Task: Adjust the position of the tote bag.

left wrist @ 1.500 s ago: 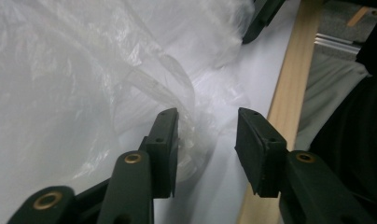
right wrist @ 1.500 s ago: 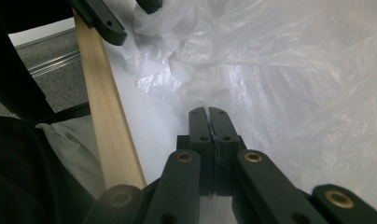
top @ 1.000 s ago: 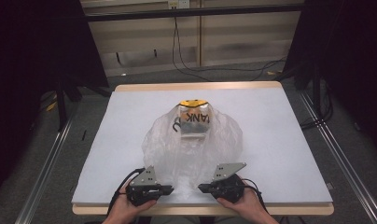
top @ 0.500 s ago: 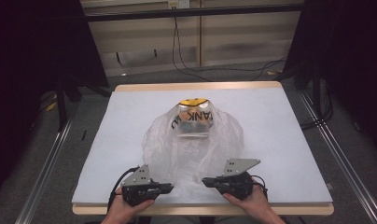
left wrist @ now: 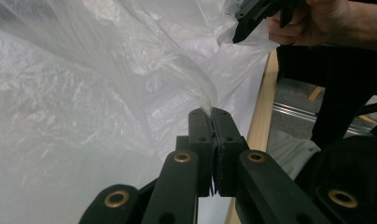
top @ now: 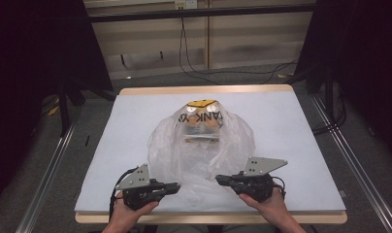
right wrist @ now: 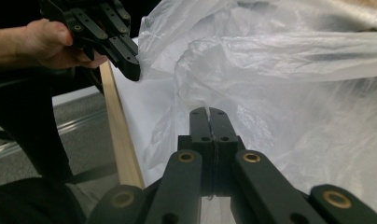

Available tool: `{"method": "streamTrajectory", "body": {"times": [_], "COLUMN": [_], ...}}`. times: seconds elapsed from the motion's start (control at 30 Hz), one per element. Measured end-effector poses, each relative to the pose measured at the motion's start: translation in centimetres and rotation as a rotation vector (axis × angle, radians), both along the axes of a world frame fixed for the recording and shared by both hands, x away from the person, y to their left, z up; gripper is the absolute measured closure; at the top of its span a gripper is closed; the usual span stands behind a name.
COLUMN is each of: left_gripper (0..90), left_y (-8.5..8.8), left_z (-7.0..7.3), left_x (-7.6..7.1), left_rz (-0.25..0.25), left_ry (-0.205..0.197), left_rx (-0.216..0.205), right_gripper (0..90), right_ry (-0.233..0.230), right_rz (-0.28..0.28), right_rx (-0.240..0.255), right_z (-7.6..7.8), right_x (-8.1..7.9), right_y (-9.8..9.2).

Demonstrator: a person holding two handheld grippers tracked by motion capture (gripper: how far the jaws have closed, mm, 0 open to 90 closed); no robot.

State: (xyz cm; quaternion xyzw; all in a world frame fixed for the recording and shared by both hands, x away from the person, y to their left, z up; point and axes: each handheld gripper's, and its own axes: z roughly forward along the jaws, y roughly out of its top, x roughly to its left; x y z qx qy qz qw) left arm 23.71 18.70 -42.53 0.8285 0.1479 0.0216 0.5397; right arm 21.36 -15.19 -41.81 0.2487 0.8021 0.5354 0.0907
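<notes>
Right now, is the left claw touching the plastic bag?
Touching. The left gripper view shows the left claw shut, with the clear plastic bag pinched between its jaws.

Even overhead light on the table (top: pixel 136 145), dark surroundings, soft focus, blurred close-up jaws

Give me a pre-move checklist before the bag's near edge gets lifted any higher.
1. Left hand-held gripper shut on the plastic bag: ok, film is pinched between the jaws.
2. Right hand-held gripper shut on the bag: ok, film runs into the closed jaws.
3. Both grips on the bag's near edge, one per side: ok.
4. Printed box inside the bag: ok, at the far end.
5. Bag mouth open: cannot tell.
6. Table around the bag free of obstacles: ok.
</notes>
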Motion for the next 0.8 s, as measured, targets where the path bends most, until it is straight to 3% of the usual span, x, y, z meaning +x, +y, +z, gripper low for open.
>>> {"method": "streamTrajectory", "body": {"times": [0.17, 0.4, 0.63, 0.8], "left_gripper": [88.5, 88.5, 88.5, 88.6], "left_y": [-0.4, -1.3, -1.5, -1.5], "left_z": [1.4, 3.7, 6.9, 8.5], "left_x": [0.3, 0.5, 1.7, 2.8], "left_rz": [-0.003, -0.012, -0.006, 0.013], "left_ry": [-0.032, -0.076, -0.137, -0.154], "left_rx": [-0.016, -0.029, -0.075, -0.113], "right_gripper": [90.0, 90.0, 90.0, 90.0], "right_ry": [-0.017, -0.061, -0.12, -0.152], "right_rz": [-0.024, -0.039, -0.059, -0.071], "right_rx": [0.05, 0.075, 0.126, 0.162], "right_z": [1.2, 2.8, 5.4, 7.2], "right_x": [0.3, 0.7, 1.6, 2.3], "right_y": [-1.0, -1.7, -2.3, -2.7]}}
